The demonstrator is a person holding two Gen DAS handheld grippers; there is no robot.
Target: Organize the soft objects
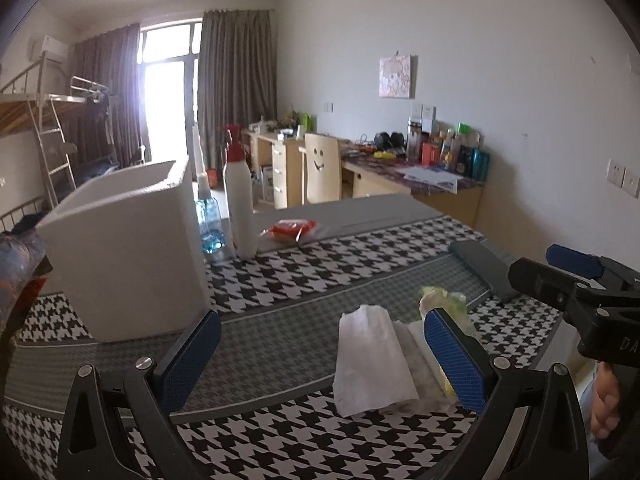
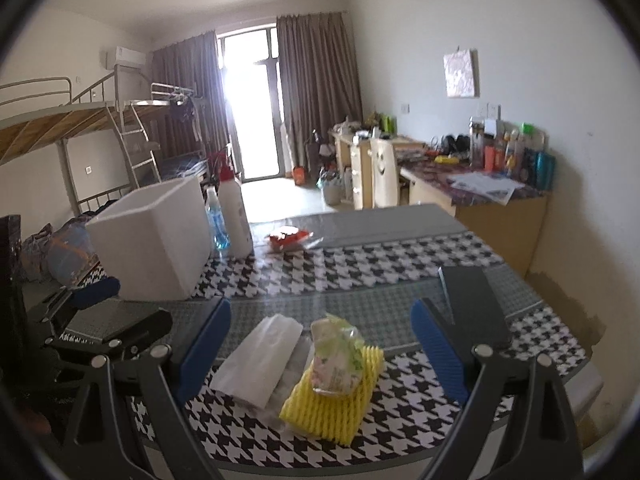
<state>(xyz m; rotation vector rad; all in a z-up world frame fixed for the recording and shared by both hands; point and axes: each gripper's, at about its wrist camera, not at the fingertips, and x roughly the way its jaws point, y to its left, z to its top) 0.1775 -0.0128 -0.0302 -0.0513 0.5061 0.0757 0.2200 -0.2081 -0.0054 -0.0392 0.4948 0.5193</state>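
A white foam sheet [image 1: 372, 364] [image 2: 256, 360] lies on the houndstooth table. Beside it lies a yellow ribbed foam net [image 2: 332, 400] with a green-and-white tissue packet [image 2: 338, 356] on top; the packet [image 1: 442, 300] shows partly behind my left finger. A white foam box [image 1: 124, 252] [image 2: 152, 240] stands open at the left. My left gripper [image 1: 322, 354] is open and empty, its fingers either side of the foam sheet. My right gripper [image 2: 320, 346] is open and empty, just before the packet and net. It also shows in the left wrist view [image 1: 576, 276].
Behind the box stand a white spray bottle with a red top [image 1: 239, 204] [image 2: 234, 212] and a blue bottle [image 1: 209, 220]. A red snack bag [image 1: 292, 229] [image 2: 289, 238] lies mid-table. A dark flat case [image 1: 486, 268] [image 2: 474, 304] lies right. Desk and chair stand beyond.
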